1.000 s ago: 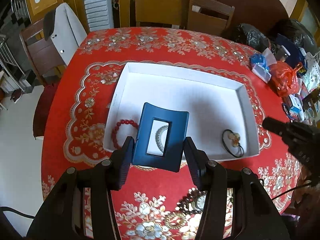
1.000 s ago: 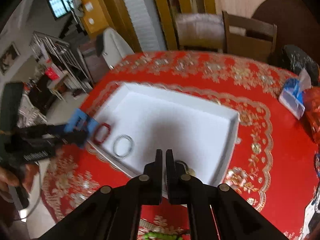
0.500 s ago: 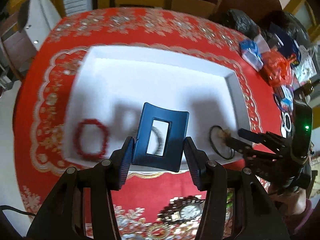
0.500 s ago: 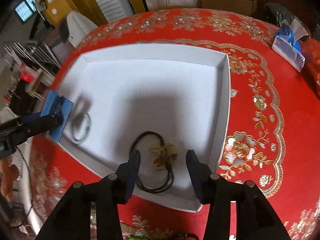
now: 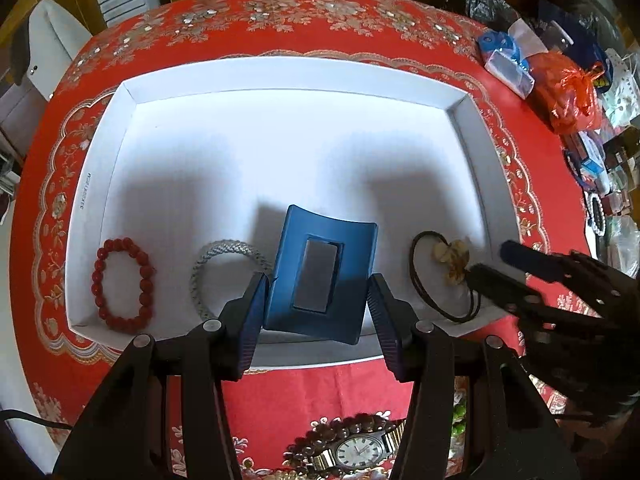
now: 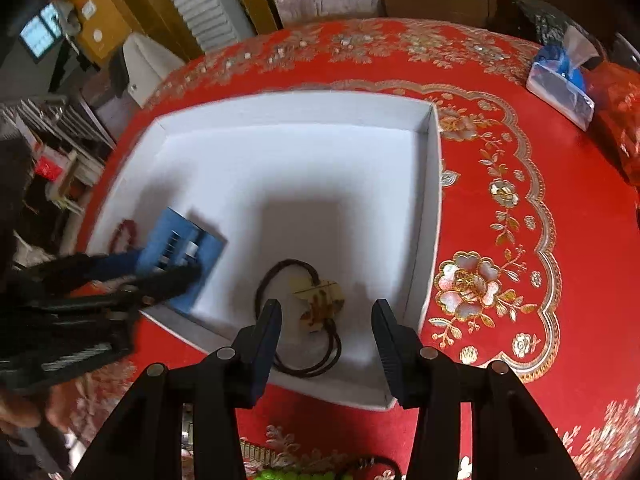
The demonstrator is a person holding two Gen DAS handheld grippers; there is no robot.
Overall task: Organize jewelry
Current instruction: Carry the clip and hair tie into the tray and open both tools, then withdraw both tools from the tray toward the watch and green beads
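Note:
A white tray (image 5: 280, 76) lies on the red tablecloth. My left gripper (image 5: 318, 300) is shut on a blue hair clip (image 5: 322, 274) and holds it over the tray's near edge. A red bead bracelet (image 5: 122, 284) and a silver braided bracelet (image 5: 224, 268) lie in the tray's near left. A black cord necklace with a yellow pendant (image 5: 450, 262) lies in the near right. My right gripper (image 6: 326, 328) is open and empty, just above that necklace (image 6: 318, 300); it also shows in the left wrist view (image 5: 516, 268).
A wristwatch (image 5: 360, 450) and green beads (image 6: 292, 472) lie on the cloth in front of the tray. A blue tissue pack (image 5: 506, 62), an orange bag (image 5: 568, 94) and other clutter sit at the table's right. Chairs stand behind the table.
My right gripper opened and came down over the corded necklace. My left gripper moved in over the tray's near edge with the blue clip still held.

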